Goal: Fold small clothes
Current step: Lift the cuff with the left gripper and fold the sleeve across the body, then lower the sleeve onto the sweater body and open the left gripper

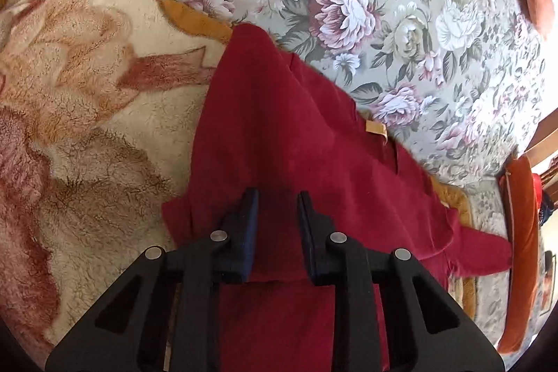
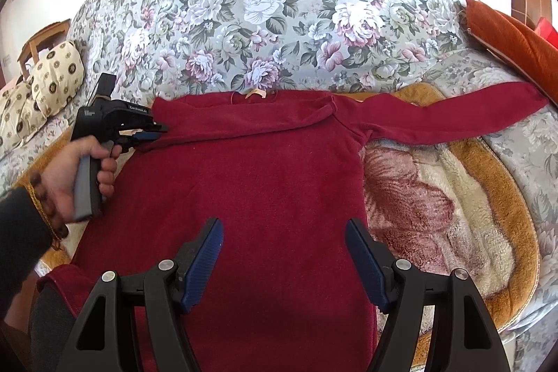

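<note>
Right claw (image 2: 283, 258) gapes over sweater (image 2: 244, 183) (sleeve folded).

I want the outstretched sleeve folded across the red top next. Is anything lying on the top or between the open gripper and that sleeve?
Nothing visible. The right gripper hovers open over the red top; the sleeve lies bare on the blanket.

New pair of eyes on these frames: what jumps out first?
The dark red sweater spread flat mid-scene on a fluffy cream-and-orange blanket, one sleeve stretched out to the right in the right wrist view. Behind it, the busy floral sofa back fills the upper frame. The left gripper, held in a hand, sits at the sweater's left shoulder edge; the right gripper hovers open over the lower body.
</note>
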Demonstrator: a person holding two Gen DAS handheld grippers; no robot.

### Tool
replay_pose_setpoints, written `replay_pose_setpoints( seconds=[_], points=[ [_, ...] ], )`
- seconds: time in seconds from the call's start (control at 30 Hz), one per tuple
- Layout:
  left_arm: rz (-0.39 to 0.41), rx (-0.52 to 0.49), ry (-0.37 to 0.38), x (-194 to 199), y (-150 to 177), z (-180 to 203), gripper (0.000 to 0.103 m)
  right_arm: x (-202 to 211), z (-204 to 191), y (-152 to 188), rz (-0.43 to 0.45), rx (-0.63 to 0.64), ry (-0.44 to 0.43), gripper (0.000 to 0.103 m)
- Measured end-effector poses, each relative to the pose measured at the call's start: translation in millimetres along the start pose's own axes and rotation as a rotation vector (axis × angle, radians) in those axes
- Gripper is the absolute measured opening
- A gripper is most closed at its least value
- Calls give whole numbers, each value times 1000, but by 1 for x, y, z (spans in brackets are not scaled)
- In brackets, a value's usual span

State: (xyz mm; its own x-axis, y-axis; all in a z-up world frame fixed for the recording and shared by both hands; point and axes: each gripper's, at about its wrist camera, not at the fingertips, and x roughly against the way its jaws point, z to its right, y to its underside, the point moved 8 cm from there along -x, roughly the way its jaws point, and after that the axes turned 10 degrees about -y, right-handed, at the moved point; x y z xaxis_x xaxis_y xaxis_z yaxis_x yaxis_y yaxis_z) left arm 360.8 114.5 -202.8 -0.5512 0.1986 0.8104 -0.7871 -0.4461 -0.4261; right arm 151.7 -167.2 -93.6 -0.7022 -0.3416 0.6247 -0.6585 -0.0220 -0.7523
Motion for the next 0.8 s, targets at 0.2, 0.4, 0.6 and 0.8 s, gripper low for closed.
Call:
replay_pose_setpoints(
  seconds=[0.2,0.4,0.6,0.8],
  points=[
    [90,30,30,10,-51,7,22,-1,1,1,-4,-7,2,70],
    [-70,54,0,-44,-71,6,23,-2,-1,1,-15,2,4,70],
    [-68,84,-6,-25,-65,0,26,-3,0,0,-17,-1,4,70],
    [161,182,79,64,1,29,71,3,5,-2,4,-33,1,70]
  ],
)
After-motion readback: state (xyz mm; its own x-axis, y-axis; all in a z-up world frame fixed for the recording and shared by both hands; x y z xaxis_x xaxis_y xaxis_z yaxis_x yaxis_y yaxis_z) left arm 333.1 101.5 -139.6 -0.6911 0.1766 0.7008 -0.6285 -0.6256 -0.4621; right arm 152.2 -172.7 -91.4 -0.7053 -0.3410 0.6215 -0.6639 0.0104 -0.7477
